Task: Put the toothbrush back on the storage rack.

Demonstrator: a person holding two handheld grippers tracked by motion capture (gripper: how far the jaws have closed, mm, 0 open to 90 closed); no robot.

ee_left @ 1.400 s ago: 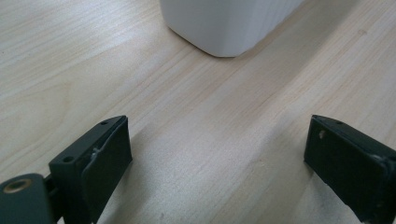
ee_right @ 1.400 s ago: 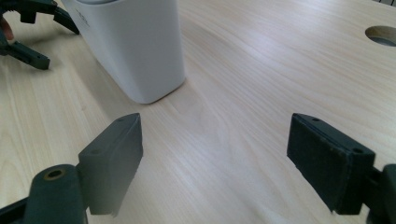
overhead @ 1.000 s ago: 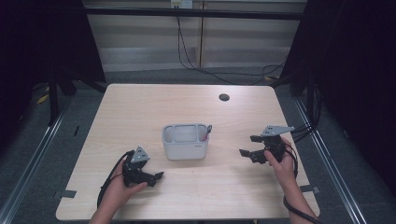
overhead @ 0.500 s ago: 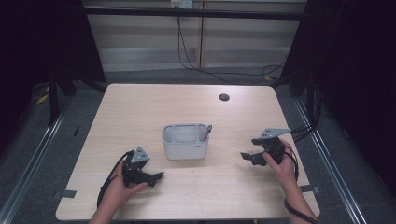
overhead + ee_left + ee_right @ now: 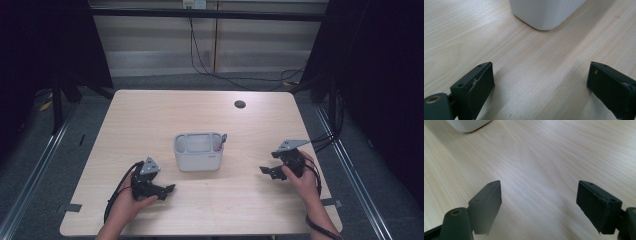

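A pale wooden table [image 5: 150,120] fills the middle of the frame. A white compartmented container [image 5: 198,151] stands at its centre, and a small dark round disc [image 5: 240,104] lies near the upper right edge.

A light wooden table [image 5: 150,120] carries a small dark round spot [image 5: 240,104] near its far edge. Black cables [image 5: 210,65] trail across the floor behind.

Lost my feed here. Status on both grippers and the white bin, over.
Left gripper and right gripper open, empty, low over the table. White bin upright between them, untouched, pen-like item in its right corner. Nothing in the way.
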